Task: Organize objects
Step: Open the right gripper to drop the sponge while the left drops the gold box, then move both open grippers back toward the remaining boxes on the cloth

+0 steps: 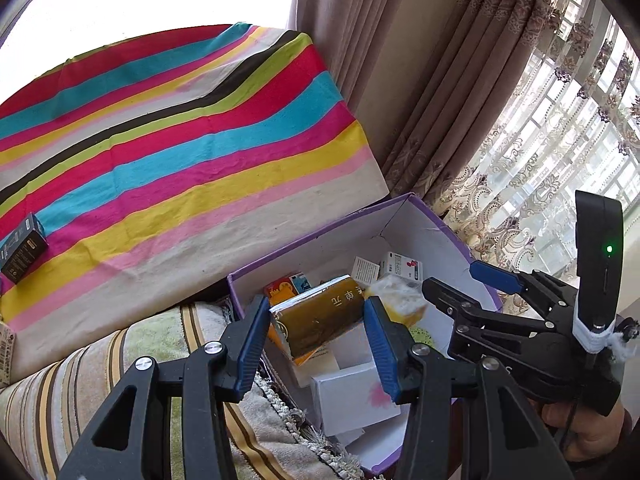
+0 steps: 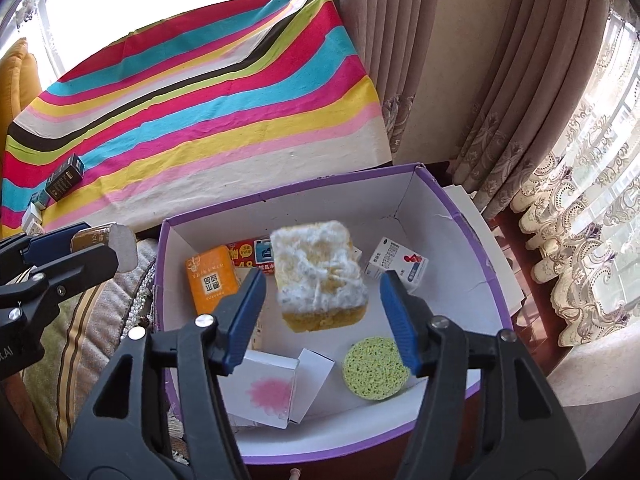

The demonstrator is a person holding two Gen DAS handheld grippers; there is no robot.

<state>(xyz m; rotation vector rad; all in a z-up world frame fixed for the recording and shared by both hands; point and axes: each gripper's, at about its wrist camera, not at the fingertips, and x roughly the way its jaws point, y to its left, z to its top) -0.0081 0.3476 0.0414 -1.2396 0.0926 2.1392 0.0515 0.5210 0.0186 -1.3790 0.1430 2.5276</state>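
striped cloth point(image 2: 208, 128) in red, blue, yellow and pink covers the tabletop by a curtained window; striped sofa cushion point(image 1: 120, 360) below it.

item: purple-edged box point(image 2: 460, 216), open-topped, white inside, set between tabletop and window. contents: orange packet point(image 2: 210, 276), white medicine carton point(image 2: 396, 262), white box with a pink blot point(image 2: 268, 392), round green sponge point(image 2: 376, 368), other small cartons.

item: yellow sponge point(image 2: 320, 276) with a white fuzzy face, blurred, seemingly in mid-air over the middle of the box, between the pads of the right claw point(image 2: 324, 320) but touching neither. right claw: jaws parted wide, nothing gripped.

item: brown packet point(image 1: 320, 320) with an orange underside, clamped in the left claw point(image 1: 316, 344), pads pressing its two sides. its long axis runs roughly across the jaws, tilted, its far end over the near left corner of the box.

item: small dark box point(image 2: 64, 178) on the cloth, well apart to the left, with smaller cartons beside it.

judgement: left claw is next to deliver; the box lies ahead of it and to its right, so the packet needs carrying further in over the rim before release. remaining tabletop items lie nearer the left hand.
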